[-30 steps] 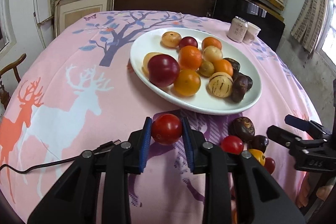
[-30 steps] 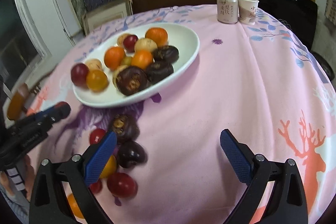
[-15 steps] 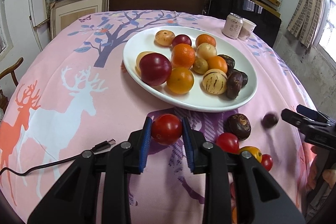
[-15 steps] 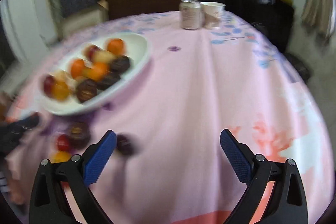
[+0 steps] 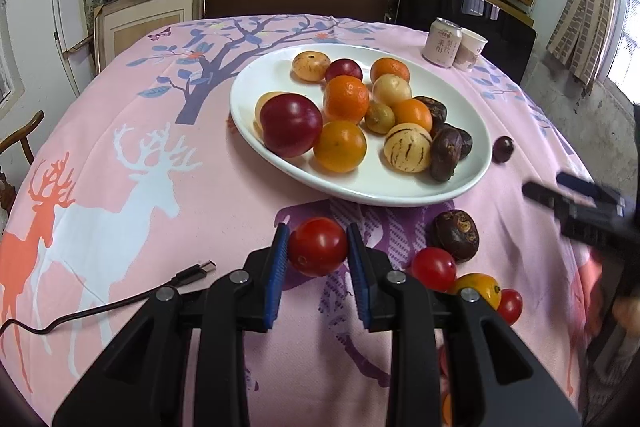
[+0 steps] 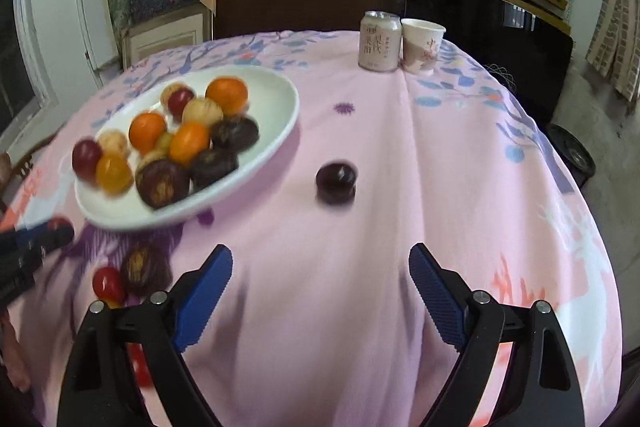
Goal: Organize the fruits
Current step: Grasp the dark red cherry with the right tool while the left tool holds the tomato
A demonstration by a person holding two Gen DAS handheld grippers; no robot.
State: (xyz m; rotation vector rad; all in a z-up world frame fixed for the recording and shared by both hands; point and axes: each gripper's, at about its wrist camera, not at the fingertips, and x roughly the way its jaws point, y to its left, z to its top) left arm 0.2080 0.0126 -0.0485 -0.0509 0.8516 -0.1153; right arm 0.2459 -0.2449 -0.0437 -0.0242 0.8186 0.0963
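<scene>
Fruits are split between the white oval plate (image 5: pixel 476 131), which carries oranges, a large red plum (image 5: pixel 291 125), striped pale melons and dark wrinkled passion fruits, and the pink deer-print tablecloth (image 5: pixel 132 163), where a few stragglers lie off the plate, presumably the ones yet to be gathered. The left gripper (image 5: pixel 318 247) is clamped on a red cherry tomato (image 5: pixel 317 246), its blue pads pressing both sides, and it holds the tomato just short of the plate's near rim, likely so it can be carried onto the plate. Beside that gripper, to its right, sit a brown passion fruit (image 5: pixel 456 235), another red tomato (image 5: pixel 434 268), a yellow tomato (image 5: pixel 480 289) and a small red one (image 5: pixel 510 305), clustered and touching. The right gripper (image 6: pixel 320 287) has nothing between its jaws; they stand wide and are closing. One dark purple round fruit (image 6: pixel 336 179) lies alone on the cloth, ahead of that gripper and roughly centred between its fingers but clearly beyond the tips, just off the plate's right end. A can (image 6: pixel 379 41) and paper cup (image 6: pixel 422 45) stand together at the far edge, well apart from the fruit.
</scene>
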